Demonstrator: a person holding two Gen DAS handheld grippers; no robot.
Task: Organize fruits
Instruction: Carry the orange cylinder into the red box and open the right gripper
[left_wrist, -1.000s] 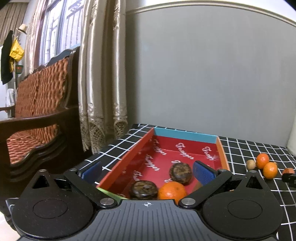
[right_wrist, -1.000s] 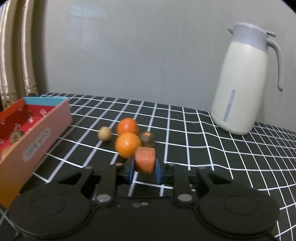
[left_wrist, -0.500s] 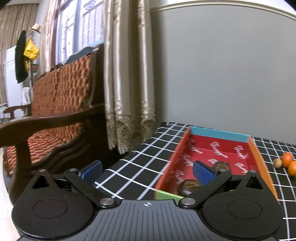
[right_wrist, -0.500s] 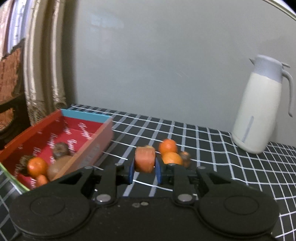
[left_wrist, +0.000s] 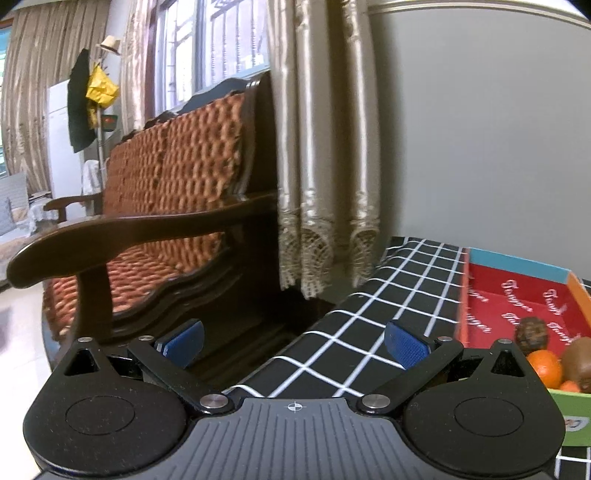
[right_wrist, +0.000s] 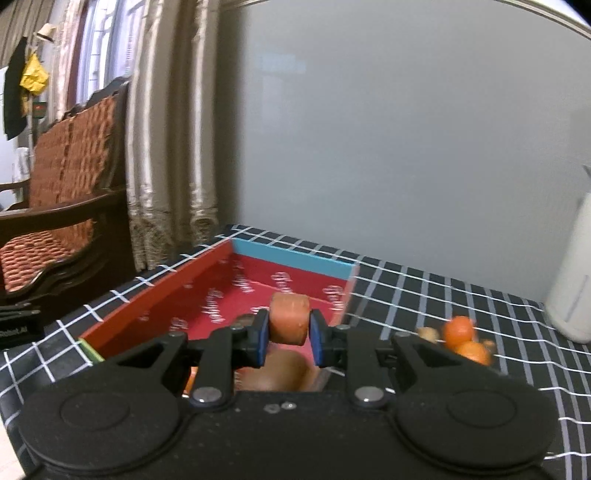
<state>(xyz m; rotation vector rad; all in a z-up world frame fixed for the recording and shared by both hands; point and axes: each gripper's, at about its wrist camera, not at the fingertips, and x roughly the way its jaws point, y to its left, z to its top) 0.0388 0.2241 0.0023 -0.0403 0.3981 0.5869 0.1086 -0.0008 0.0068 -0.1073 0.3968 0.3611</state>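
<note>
The right claw (right_wrist: 289, 338) is clamped on an orange carrot chunk (right_wrist: 289, 318), which is pinched between the blue pads (right_wrist: 261, 338) and held above the red tray (right_wrist: 207, 284) — over its right half, near the right wall. Just below the chunk, a brown kiwi (right_wrist: 284, 373) is seen inside the tray, partly hidden by the claw body.

The tray is set at the left end of the surface (right_wrist: 461, 306), close to its back-left corner, with a blue far wall and a green near wall. In the left wrist view, more fruit is seen at the tray's near end: a dark wrinkled fruit (left_wrist: 531, 333), an orange (left_wrist: 545, 367) and a kiwi at the frame edge.

On the checked cloth to the right of the tray, two oranges (right_wrist: 458, 329) are seen touching each other, with a small tan fruit (right_wrist: 428, 333) just beside them — all blurred. A white jug (right_wrist: 570, 288) is placed near the right edge of the surface, toward the back.

The left claw (left_wrist: 293, 341) is spread wide with nothing between its pads, and is held over the front-left edge of the surface, left of the tray. A wooden bench (left_wrist: 155, 206) and a curtain (left_wrist: 325, 147) are seen beyond that edge.
</note>
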